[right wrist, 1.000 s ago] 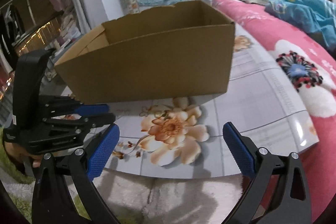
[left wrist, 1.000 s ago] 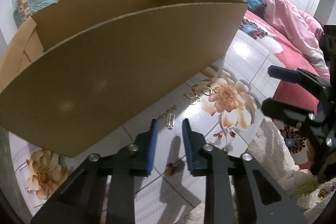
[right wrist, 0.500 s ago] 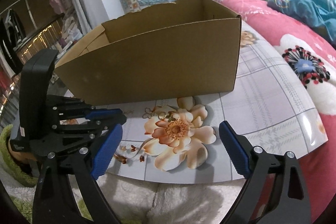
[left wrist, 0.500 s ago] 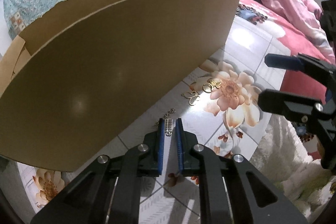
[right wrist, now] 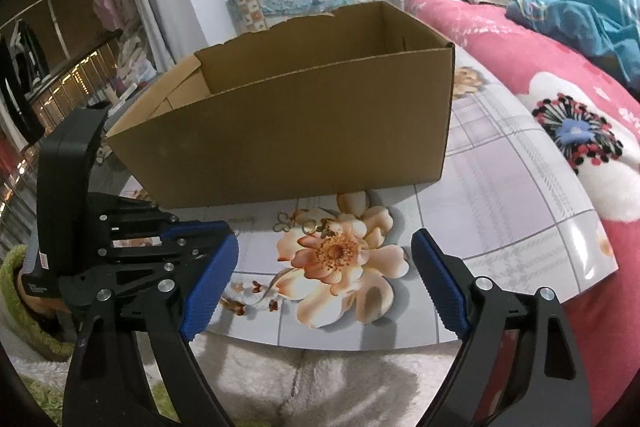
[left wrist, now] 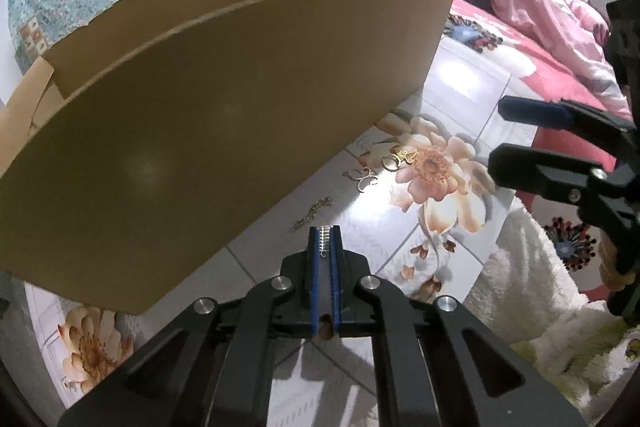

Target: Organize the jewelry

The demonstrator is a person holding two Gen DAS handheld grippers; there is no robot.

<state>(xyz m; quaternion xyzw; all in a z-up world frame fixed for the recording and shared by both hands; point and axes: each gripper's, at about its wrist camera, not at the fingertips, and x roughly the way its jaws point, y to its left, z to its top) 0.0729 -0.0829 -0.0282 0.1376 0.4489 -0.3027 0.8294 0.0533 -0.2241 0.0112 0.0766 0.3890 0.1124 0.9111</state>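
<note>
Two grippers are in play: your left gripper [left wrist: 325,239] is clamped on a small silver clasp [left wrist: 324,242] low over the tabletop [left wrist: 472,95]; its chain [left wrist: 311,214] trails and could snag or slip out. Right gripper [right wrist: 322,279] is closing, empty. Only the left view shows the clasp; the right shows inside the box [right wrist: 296,143].

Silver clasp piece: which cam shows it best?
Left wrist. The clasp sits sharp and centred, pinched between the left tongs with its chain trailing on the table. In the right wrist view the left tongs hide it.
</note>
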